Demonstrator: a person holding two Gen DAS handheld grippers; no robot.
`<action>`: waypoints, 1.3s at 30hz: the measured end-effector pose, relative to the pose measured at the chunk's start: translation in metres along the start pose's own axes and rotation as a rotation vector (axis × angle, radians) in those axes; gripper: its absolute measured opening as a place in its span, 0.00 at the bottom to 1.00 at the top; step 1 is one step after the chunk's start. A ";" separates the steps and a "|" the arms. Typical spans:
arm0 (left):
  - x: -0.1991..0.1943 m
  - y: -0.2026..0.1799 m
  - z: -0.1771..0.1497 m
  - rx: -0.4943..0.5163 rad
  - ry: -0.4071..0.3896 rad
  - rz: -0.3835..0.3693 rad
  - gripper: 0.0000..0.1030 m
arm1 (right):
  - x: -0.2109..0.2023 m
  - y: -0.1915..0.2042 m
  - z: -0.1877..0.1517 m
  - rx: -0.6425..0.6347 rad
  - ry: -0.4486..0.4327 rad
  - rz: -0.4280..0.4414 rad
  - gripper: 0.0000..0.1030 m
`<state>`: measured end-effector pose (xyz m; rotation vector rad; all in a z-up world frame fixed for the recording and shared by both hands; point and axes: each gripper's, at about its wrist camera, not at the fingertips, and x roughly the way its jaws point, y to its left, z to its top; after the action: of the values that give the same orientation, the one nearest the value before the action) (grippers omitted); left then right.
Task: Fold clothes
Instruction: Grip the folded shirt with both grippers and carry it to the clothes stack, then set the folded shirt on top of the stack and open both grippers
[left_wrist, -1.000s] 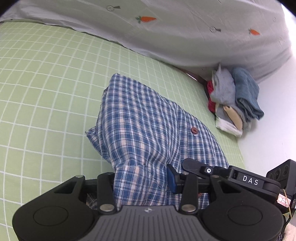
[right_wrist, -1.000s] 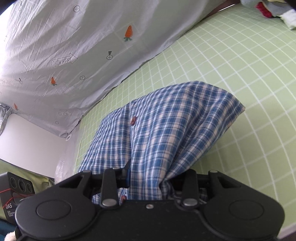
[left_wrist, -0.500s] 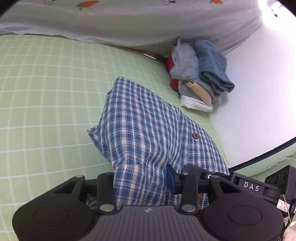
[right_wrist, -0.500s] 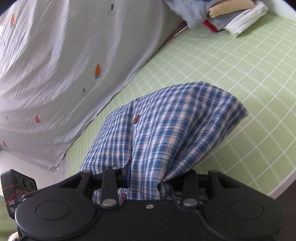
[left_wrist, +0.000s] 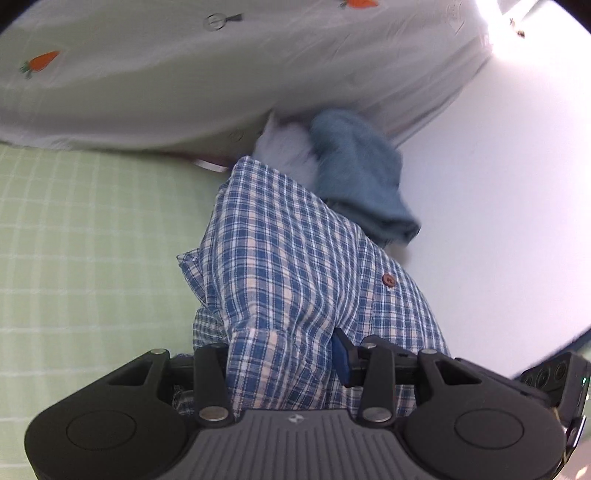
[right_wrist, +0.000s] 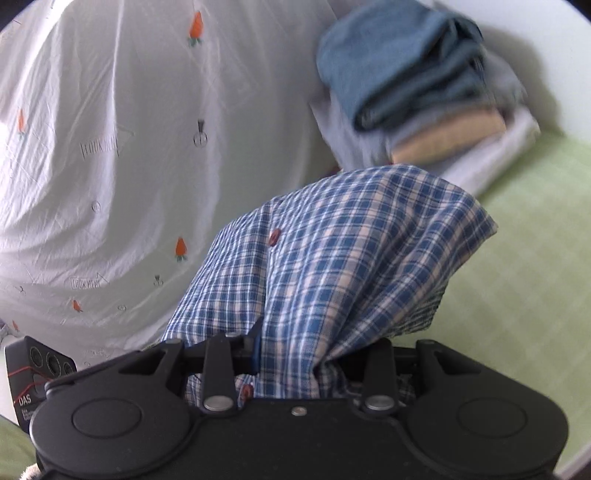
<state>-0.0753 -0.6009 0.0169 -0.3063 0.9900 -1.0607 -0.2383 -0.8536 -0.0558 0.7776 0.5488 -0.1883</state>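
A folded blue plaid shirt (left_wrist: 295, 266) with a red button hangs lifted off the green checked bedsheet (left_wrist: 85, 258). My left gripper (left_wrist: 284, 365) is shut on its near edge. In the right wrist view the same plaid shirt (right_wrist: 351, 258) bulges up from my right gripper (right_wrist: 295, 365), which is shut on the other side of that edge. The fingertips of both grippers are buried in the cloth. A stack of folded clothes (right_wrist: 417, 92), blue denim on top, lies just beyond the shirt; this stack of folded clothes (left_wrist: 354, 177) is partly covered by the shirt in the left wrist view.
A white sheet with carrot prints (right_wrist: 122, 147) hangs along the back of the bed. A white wall (left_wrist: 498, 184) stands right of the stack. The green checked sheet (right_wrist: 517, 295) stretches to the right in the right wrist view.
Both grippers have carried the plaid shirt toward the stack of folded clothes, which now looms much larger and closer. Their hold on the shirt is unchanged.
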 end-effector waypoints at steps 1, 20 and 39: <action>0.012 -0.017 0.010 0.011 -0.028 -0.011 0.42 | -0.003 -0.006 0.021 -0.030 -0.007 0.009 0.36; 0.214 -0.122 0.216 0.229 -0.259 0.210 0.74 | 0.066 -0.069 0.342 -0.372 -0.279 -0.181 0.76; 0.146 -0.114 0.122 0.329 -0.320 0.268 1.00 | 0.008 -0.077 0.220 -0.381 -0.418 -0.497 0.99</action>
<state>-0.0259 -0.8076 0.0801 -0.0652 0.5402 -0.8778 -0.1708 -1.0632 0.0206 0.2067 0.3535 -0.6689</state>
